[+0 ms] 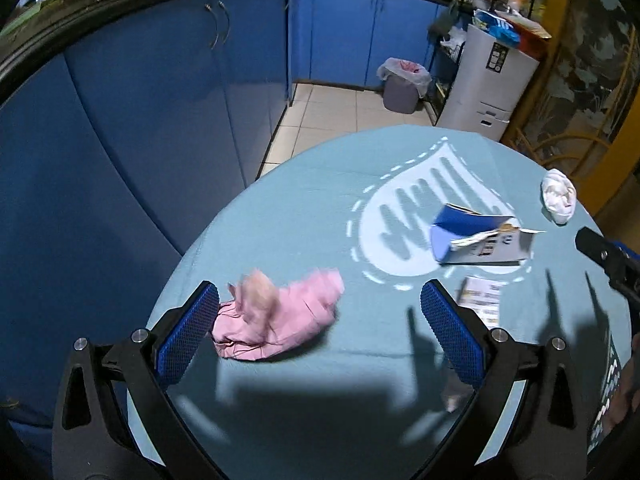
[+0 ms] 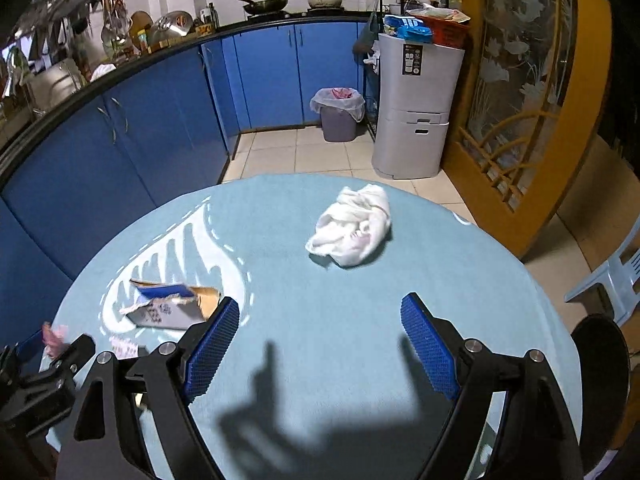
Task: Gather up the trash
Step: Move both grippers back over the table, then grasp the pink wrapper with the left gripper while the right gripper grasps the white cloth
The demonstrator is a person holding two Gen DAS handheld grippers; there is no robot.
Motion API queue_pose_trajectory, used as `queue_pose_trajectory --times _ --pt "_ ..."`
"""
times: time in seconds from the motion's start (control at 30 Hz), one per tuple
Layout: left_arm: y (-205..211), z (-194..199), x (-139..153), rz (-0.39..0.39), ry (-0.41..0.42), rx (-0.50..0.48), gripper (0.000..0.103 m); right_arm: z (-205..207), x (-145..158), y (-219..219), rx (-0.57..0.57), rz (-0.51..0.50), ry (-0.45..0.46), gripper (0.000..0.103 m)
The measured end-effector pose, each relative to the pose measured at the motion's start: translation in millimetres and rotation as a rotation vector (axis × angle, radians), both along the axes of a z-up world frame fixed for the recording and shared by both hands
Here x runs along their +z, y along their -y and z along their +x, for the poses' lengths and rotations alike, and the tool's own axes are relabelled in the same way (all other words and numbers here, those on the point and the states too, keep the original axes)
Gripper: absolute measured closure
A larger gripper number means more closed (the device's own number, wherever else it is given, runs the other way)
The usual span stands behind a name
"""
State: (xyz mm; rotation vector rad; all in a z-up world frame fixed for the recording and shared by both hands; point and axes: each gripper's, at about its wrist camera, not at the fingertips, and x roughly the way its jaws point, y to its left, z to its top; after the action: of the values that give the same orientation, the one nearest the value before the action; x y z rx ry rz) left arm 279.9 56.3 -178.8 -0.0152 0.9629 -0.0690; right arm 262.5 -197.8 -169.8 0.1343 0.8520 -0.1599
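Note:
A crumpled pink wrapper (image 1: 276,316) lies on the round teal table (image 1: 304,208), just inside my open left gripper (image 1: 320,332), close to its left finger. A torn blue and white carton (image 1: 476,240) lies further right; it also shows in the right wrist view (image 2: 172,308). A crumpled white tissue (image 2: 354,226) lies ahead of my open, empty right gripper (image 2: 320,344), and shows in the left wrist view (image 1: 559,196). A small printed paper (image 1: 482,300) lies by the left gripper's right finger.
A lined grey trash bin (image 2: 339,114) stands on the tiled floor against blue cabinets (image 2: 160,120). A white appliance (image 2: 416,108) stands to its right. A plastic chair (image 2: 612,276) is at the table's right.

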Motion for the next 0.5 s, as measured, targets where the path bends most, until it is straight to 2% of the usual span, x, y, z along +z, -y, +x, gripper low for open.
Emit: queue_pose_trajectory --times 0.13,0.23,0.3,0.33,0.37,0.4,0.43,0.5 --pt "0.4 1.2 -8.6 0.014 -0.004 0.001 0.004 17.8 -6.9 4.2 -0.020 -0.024 -0.019 0.022" --pt "0.0 -0.1 -12.6 0.025 0.009 -0.002 0.008 33.5 -14.6 13.0 -0.034 -0.017 -0.039 0.022" --pt "0.2 -2.7 -11.3 0.054 0.029 0.007 0.024 42.0 -18.6 16.0 -0.031 -0.015 -0.046 0.022" --pt "-0.2 -3.1 -10.4 0.051 0.035 0.006 0.028 46.0 -20.8 17.8 -0.031 -0.017 -0.048 0.022" --pt "-1.2 -2.9 -9.8 0.051 0.040 0.008 0.039 48.3 -21.9 18.8 -0.032 -0.017 -0.049 0.026" --pt "-2.0 -2.3 -8.7 0.049 0.045 0.008 0.053 50.8 -22.8 19.8 -0.028 -0.014 -0.048 0.038" --pt "-4.4 -1.1 -8.4 0.048 0.043 0.016 0.055 53.7 -24.3 20.1 -0.023 -0.016 -0.052 0.045" --pt "-9.3 1.8 -6.9 0.031 0.041 0.028 0.067 60.8 -29.3 20.0 -0.003 -0.006 -0.074 0.070"
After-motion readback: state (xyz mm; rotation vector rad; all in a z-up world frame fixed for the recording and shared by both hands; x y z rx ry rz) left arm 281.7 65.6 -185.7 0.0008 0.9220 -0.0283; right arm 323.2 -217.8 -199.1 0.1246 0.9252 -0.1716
